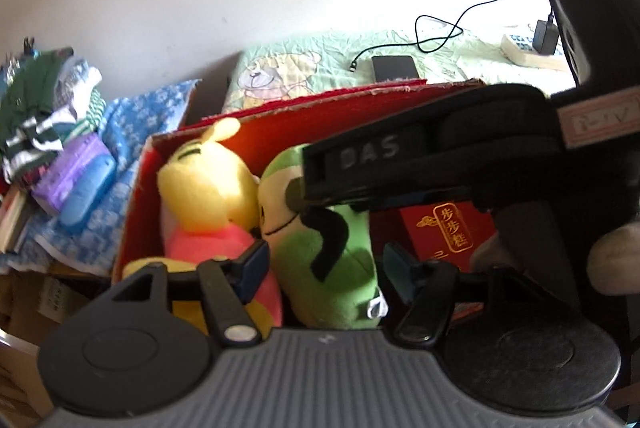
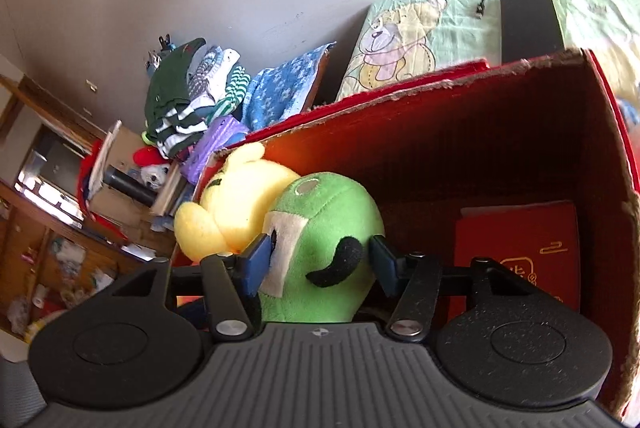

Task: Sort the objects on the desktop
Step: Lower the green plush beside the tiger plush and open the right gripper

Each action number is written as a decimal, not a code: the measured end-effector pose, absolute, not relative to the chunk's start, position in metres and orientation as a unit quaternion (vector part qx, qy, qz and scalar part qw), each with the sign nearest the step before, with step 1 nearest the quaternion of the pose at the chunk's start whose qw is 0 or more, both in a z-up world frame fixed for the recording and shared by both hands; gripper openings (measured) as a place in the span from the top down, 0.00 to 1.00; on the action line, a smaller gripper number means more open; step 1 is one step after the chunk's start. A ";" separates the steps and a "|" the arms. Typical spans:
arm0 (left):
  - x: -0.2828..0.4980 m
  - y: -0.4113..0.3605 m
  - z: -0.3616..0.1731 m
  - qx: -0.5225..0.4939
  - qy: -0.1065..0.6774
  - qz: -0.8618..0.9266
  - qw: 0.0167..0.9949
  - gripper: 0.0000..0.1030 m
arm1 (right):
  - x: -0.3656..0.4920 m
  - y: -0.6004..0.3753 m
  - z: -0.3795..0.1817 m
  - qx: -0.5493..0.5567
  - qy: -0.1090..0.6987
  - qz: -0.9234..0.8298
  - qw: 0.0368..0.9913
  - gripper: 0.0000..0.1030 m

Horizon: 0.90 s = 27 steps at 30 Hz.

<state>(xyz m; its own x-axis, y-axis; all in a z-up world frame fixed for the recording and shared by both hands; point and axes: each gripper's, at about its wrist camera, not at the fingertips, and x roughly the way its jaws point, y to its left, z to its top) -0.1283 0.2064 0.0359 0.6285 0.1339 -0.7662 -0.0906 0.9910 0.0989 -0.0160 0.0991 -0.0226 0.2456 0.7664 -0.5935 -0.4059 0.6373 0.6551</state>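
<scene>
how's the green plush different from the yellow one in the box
The green plush has black markings and a white patch; the yellow plush wears pink. The green one sits between the right gripper pads, the yellow one is ungripped, pressed against the red box wall. Both are soft toys inside the box, touching.

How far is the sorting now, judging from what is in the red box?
Done: the yellow plush and a red packet already lie inside the red box. In hand: the right gripper straddles the green plush, which is already in the box; the left gripper is open beside it. Left: letting go. Other unsorted objects are not visible.
</scene>
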 end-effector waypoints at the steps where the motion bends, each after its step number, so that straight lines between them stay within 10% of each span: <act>1: -0.128 0.206 0.036 0.025 0.426 0.064 0.902 0.34 | -0.015 0.097 -0.023 0.193 0.483 0.383 0.763 0.43; 27: -0.103 0.212 0.023 0.032 0.438 0.069 0.896 0.18 | -0.021 0.072 -0.020 0.226 0.483 0.365 0.763 0.59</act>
